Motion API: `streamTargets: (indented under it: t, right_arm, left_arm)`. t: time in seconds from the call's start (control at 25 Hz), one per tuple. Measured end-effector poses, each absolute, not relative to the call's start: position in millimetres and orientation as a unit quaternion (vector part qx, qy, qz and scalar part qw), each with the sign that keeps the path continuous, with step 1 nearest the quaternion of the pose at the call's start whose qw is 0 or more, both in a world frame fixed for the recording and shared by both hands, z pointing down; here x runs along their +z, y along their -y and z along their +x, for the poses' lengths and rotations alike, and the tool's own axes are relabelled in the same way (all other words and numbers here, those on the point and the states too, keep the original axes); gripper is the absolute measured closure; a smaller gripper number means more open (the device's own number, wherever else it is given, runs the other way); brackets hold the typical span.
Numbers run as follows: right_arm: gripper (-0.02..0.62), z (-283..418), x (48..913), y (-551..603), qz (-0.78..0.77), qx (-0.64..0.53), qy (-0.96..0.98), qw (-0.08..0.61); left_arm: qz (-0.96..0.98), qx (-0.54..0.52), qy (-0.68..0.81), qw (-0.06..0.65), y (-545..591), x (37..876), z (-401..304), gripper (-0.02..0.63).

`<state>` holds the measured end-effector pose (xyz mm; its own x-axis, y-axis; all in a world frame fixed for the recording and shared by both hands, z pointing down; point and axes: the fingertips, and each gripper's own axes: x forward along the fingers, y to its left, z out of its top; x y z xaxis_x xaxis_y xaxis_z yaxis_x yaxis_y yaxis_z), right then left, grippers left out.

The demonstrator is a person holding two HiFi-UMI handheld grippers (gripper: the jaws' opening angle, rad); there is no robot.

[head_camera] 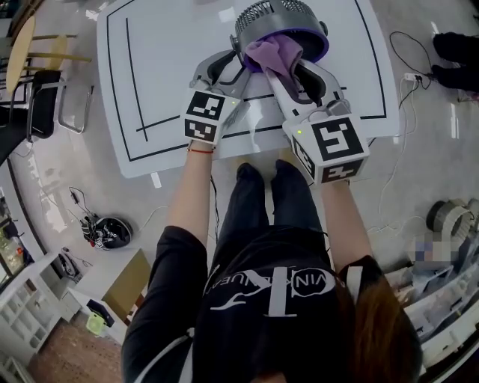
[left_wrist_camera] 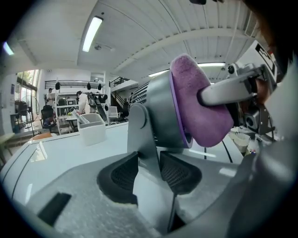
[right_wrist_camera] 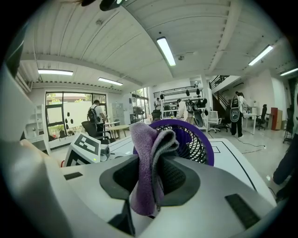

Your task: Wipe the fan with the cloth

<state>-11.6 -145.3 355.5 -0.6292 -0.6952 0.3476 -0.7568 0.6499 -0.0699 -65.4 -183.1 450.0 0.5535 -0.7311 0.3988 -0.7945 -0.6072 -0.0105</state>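
- The fan [head_camera: 273, 16], grey with a purple front rim, stands upright at the far side of the white table [head_camera: 161, 67]
- The left gripper [left_wrist_camera: 149, 171] is clamped on the fan's stand [left_wrist_camera: 139, 135]
- The right gripper [right_wrist_camera: 151, 179] pinches a purple cloth [right_wrist_camera: 146, 153], which is bunched against the fan's front
- Black lines mark the table; around it lies a pale floor [head_camera: 67, 172] with cables [head_camera: 408, 45], and people [right_wrist_camera: 96, 114] stand further back in the hall

The small fan [head_camera: 273, 19], a grey housing with a purple front ring and dark grille, stands on the white table [head_camera: 165, 75], its grey stand between the pads of the left gripper [left_wrist_camera: 149, 173], while the folded purple cloth [head_camera: 274, 54], pinched in the right gripper [right_wrist_camera: 148, 179], presses against its front.
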Motion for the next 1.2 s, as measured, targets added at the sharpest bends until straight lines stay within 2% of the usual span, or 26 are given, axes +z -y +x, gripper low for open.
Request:
streamTargets:
  t: [0.32, 0.64, 1.2]
  right_arm:
    - [0.483, 9.0, 339.4, 153.6, 0.444, 0.120, 0.882, 0.100]
    - [0.483, 31.9, 336.3, 158.1, 0.485, 0.108, 0.863, 0.090]
    - [0.488, 53.2, 381.4, 159.4, 0.511, 0.091, 0.835, 0.182]
  left_arm:
    - [0.878, 0.180, 0.434, 0.094, 185.9, 450.5, -65.8, 0.453]
    - [0.875, 0.180, 0.438, 0.099, 185.1, 450.0, -65.3, 0.453]
    - [0.876, 0.179, 0.438, 0.098, 186.1, 450.7, -65.9, 0.454]
